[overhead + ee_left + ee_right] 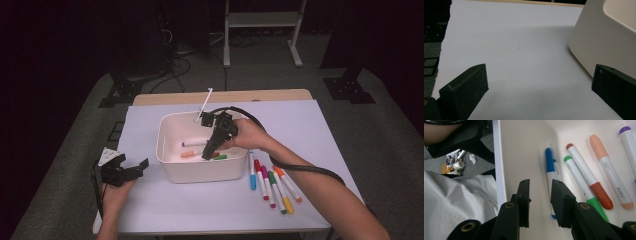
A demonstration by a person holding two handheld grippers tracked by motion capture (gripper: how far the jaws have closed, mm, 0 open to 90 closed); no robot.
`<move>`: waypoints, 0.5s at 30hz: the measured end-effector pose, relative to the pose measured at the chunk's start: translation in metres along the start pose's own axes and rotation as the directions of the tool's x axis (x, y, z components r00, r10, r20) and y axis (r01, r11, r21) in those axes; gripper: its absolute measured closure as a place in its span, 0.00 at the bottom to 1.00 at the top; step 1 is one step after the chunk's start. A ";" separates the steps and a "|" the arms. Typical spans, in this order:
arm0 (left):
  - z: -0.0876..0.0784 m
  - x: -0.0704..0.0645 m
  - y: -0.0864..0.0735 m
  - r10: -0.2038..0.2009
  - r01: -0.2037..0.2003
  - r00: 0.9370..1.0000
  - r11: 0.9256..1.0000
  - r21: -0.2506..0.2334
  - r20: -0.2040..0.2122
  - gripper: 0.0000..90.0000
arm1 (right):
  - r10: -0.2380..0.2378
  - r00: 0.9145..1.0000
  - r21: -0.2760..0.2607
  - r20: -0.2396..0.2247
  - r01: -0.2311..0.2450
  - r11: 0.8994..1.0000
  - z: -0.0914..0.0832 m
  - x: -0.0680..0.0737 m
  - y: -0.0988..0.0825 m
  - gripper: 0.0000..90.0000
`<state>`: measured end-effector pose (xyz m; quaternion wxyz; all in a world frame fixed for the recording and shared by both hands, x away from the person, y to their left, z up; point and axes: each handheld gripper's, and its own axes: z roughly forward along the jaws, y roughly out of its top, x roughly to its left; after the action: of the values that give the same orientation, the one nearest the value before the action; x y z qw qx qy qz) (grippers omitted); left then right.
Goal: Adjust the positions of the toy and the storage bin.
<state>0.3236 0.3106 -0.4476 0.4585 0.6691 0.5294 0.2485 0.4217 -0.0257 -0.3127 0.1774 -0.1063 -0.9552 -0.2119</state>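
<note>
In the high view the right gripper (206, 155) dips into the white bin (172, 172), while the left gripper (142, 165) rests left of it and 5 markers (270, 182) lie right of it.

In the left gripper view its jaws spread wide over bare table.

In the right gripper view the jaws stand slightly apart, empty, the blue marker (550, 167) lying just beyond them.
</note>
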 end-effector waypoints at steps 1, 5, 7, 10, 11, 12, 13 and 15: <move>0.000 0.000 0.000 -0.001 0.001 1.000 1.000 0.000 0.000 0.00 | 0.013 1.000 -0.010 0.002 -0.013 1.000 -0.002 0.001 -0.001 0.75; 0.000 -0.001 0.000 0.003 -0.003 1.000 1.000 -0.001 0.001 0.00 | 0.009 1.000 -0.037 0.017 -0.008 0.999 -0.013 0.003 -0.006 0.75; 0.000 -0.001 0.000 0.005 -0.005 1.000 1.000 0.001 0.000 0.00 | 0.003 1.000 -0.049 0.028 -0.001 0.999 -0.019 0.004 -0.011 0.75; 0.000 -0.001 0.000 0.004 -0.004 1.000 1.000 0.001 -0.001 0.00 | 0.012 0.999 -0.075 0.037 -0.010 0.997 -0.029 0.006 -0.019 0.75; 0.000 -0.001 0.000 0.005 -0.005 1.000 1.000 0.003 -0.001 0.00 | 0.015 0.999 -0.084 0.043 -0.012 0.996 -0.033 0.007 -0.023 0.75; 0.000 -0.001 0.000 0.005 -0.005 1.000 1.000 0.004 -0.002 0.00 | 0.018 0.999 -0.095 0.046 -0.014 0.995 -0.037 0.008 -0.026 0.75; 0.000 -0.001 0.000 0.004 -0.004 1.000 1.000 0.005 -0.003 0.00 | 0.021 0.999 -0.106 0.049 -0.016 0.994 -0.042 0.009 -0.030 0.75; 0.000 -0.001 0.000 0.005 -0.005 1.000 1.000 0.005 -0.003 0.00 | 0.020 0.998 -0.121 0.052 -0.013 0.993 -0.048 0.012 -0.036 0.75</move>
<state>0.3236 0.3099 -0.4475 0.4552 0.6714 0.5290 0.2494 0.4152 -0.0772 -0.2809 0.1470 -0.1304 -0.9440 -0.2649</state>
